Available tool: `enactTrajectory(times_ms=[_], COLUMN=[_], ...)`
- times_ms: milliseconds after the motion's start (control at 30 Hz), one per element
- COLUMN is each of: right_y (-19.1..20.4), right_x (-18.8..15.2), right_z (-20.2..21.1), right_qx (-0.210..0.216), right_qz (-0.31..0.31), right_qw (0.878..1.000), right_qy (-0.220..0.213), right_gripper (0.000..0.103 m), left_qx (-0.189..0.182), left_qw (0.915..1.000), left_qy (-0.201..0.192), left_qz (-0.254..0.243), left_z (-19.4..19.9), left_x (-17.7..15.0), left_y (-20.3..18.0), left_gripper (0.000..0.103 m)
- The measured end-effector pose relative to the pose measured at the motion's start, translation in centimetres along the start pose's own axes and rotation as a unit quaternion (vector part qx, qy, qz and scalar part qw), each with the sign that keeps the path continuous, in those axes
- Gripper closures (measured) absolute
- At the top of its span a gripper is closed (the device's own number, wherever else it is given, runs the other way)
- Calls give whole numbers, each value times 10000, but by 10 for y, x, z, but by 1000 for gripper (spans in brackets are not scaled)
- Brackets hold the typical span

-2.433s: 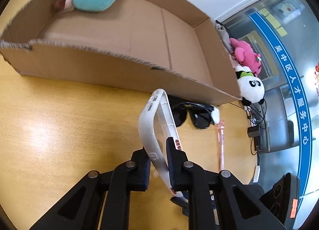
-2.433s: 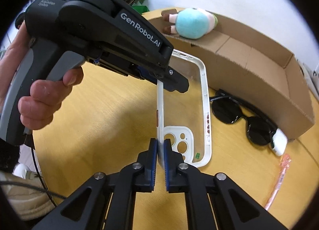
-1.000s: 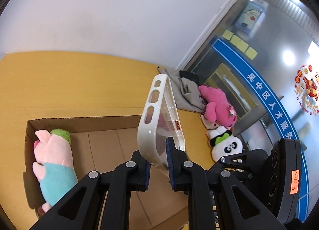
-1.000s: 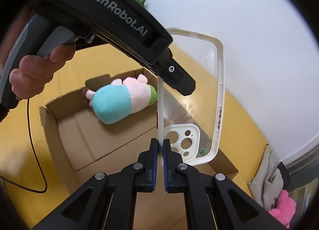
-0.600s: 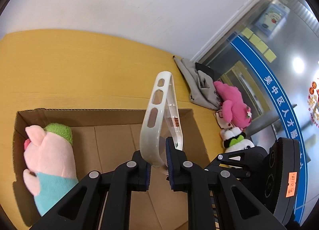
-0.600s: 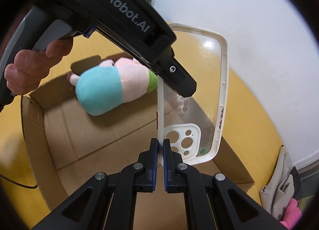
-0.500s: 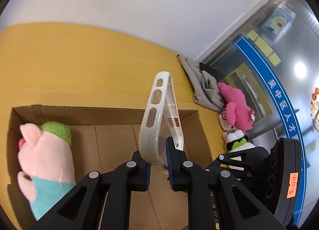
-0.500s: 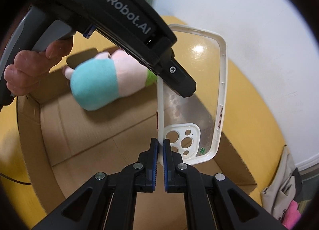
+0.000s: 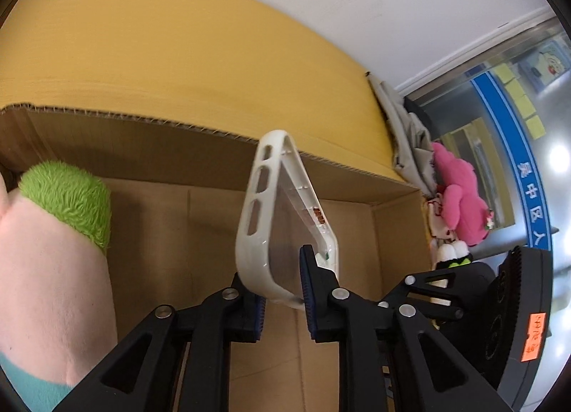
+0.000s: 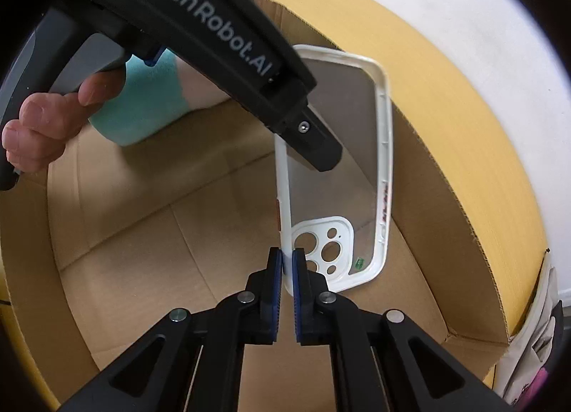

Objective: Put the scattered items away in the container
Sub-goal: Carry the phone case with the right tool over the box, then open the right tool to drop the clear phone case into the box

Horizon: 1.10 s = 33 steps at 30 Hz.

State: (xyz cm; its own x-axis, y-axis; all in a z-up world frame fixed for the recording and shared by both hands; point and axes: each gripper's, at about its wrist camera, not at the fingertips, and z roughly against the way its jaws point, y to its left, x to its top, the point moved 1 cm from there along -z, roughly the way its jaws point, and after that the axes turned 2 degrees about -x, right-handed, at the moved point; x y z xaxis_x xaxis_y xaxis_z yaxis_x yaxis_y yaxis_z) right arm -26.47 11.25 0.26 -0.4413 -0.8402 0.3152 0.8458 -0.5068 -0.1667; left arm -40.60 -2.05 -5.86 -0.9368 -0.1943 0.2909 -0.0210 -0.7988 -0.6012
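Note:
A clear phone case (image 9: 257,205) with a white rim hangs upright inside the cardboard box (image 9: 178,147), just above its floor. My right gripper (image 10: 287,262) is shut on the lower left corner of the phone case (image 10: 382,126). The jaws of my left gripper (image 9: 282,290) are opening, their pads slack around the case's long edge, which is still between them. In the right wrist view a hand (image 10: 39,126) holds the left gripper (image 10: 314,147), which reaches in from the upper left. A plush pig (image 9: 53,251) in pink, green and teal lies at the box's left end.
The box (image 10: 428,180) stands on a yellow table (image 9: 178,37) near a white wall. Past the box's right end lie a grey cloth (image 9: 403,126), a pink plush (image 9: 460,197) and a panda plush (image 9: 449,255). The box floor beside the pig (image 10: 142,98) is bare cardboard.
Both grippers have come down with the case from above the box to inside it. The box walls and the pig now look much larger. The left jaws have widened a little.

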Motion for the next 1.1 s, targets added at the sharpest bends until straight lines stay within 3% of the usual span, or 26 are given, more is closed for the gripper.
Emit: enactTrajectory(times_ms=[267, 400, 633, 1100], right_y=[2, 3, 17, 12], right_x=[-2, -3, -2, 1], right_z=[-20, -24, -29, -31], right_qx=[-54, -151, -446, -288], right_qz=[297, 452, 1118, 1378], right_qw=[9993, 9985, 9920, 9893], right_qy=[207, 264, 385, 384], right_gripper=[98, 98, 98, 98], left_qx=[402, 640, 951, 1170], left_qw=[9991, 9979, 9947, 9901], left_qy=[90, 126, 371, 689], left_qz=[19, -50, -74, 351], left_z=[-4, -2, -7, 1], left_x=[-3, -4, -7, -5], left_y=[11, 12, 14, 12], left_gripper=[77, 68, 67, 69])
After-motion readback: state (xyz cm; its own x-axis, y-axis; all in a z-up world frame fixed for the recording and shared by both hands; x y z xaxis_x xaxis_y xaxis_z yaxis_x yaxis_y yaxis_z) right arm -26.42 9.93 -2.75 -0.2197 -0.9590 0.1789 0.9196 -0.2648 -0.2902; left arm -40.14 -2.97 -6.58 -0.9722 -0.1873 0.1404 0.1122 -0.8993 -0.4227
